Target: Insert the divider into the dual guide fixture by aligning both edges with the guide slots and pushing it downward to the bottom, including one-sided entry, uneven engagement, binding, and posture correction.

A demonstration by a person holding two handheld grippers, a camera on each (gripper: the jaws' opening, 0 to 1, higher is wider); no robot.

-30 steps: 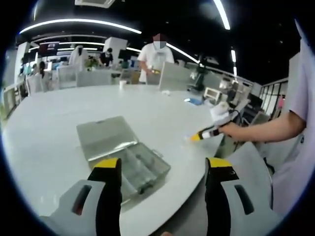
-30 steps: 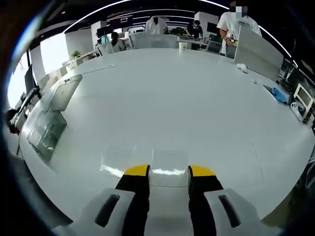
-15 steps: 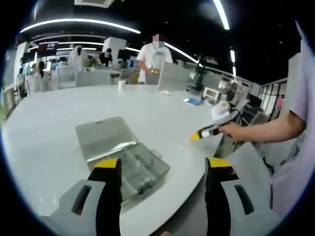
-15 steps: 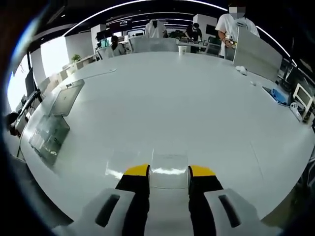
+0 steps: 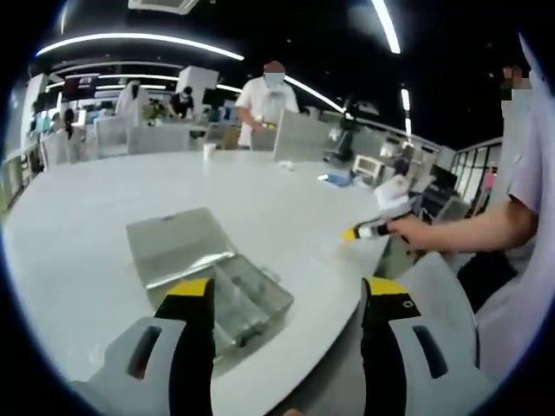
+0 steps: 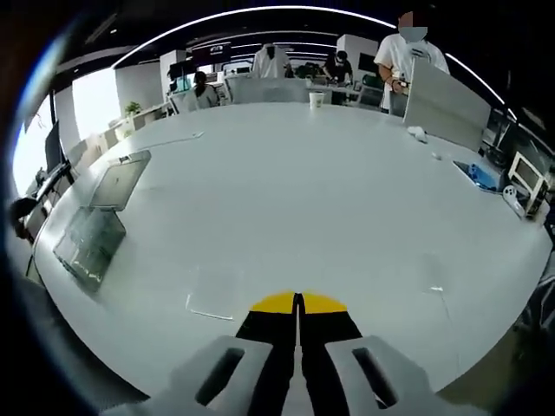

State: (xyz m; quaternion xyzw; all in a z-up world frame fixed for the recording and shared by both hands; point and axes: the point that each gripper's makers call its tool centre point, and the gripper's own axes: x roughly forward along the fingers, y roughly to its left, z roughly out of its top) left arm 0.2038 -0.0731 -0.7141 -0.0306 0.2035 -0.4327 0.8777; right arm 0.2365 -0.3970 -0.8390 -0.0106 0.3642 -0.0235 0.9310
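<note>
My right gripper point(image 6: 297, 303), jaws pressed together, hovers over the table point(image 6: 347, 191). A clear divider point(image 6: 211, 305) lies flat just left; the box point(image 6: 87, 243), far left, sits nearer my wide-open left gripper point(image 5: 286, 290).

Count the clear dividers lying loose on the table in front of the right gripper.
1: a clear divider lies flat on the white table, just left of the right gripper. More may sit inside the open plastic case at far left, too small to tell.

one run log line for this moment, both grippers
left gripper: open, above compartment box | right gripper: shut, over table | clear divider: flat on table
</note>
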